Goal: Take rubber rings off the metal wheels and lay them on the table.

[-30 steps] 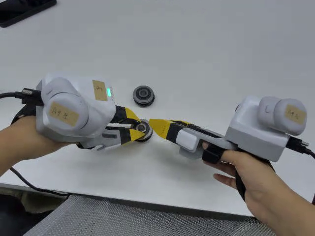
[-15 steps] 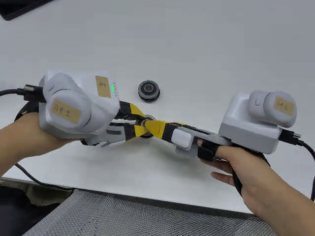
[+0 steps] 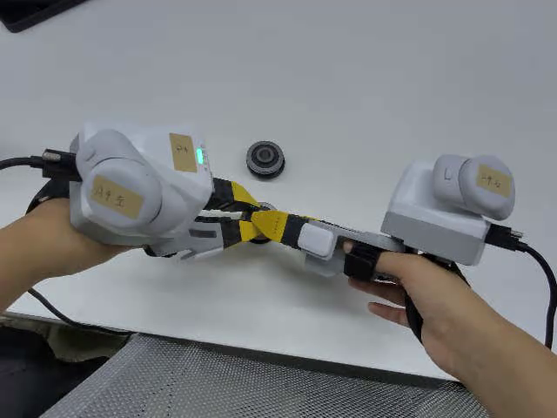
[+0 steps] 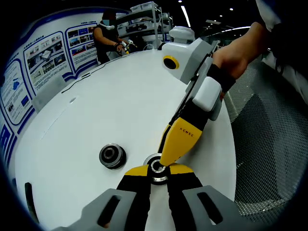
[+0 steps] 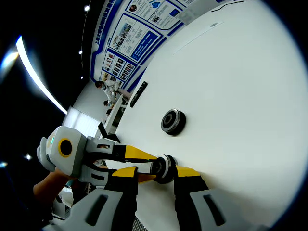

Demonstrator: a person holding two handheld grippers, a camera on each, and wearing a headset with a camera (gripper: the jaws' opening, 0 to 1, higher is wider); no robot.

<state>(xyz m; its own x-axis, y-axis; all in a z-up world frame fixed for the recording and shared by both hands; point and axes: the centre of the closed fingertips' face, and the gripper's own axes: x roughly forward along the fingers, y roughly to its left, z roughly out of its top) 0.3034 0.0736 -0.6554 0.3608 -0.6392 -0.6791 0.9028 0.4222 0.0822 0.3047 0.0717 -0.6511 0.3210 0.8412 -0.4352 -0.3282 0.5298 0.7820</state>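
A small metal wheel with a black rubber ring is held just above the white table. My left gripper is shut on it from the left, yellow tips pinching its sides. My right gripper comes in from the right, and its jaws press against the same wheel from both sides. In the head view the two sets of yellow jaws cross at the wheel, right gripper over left gripper. A second ringed wheel lies flat on the table just beyond them, also seen as a wheel and a wheel.
A dark flat object lies at the table's far left corner. The table's near edge runs close below the hands, with grey mesh beneath it. Cables trail from both grippers. People stand far off in the room.
My right gripper has moved left until its jaws reached the wheel held by my left gripper. The left gripper has barely moved. The wheel on the table stays put.
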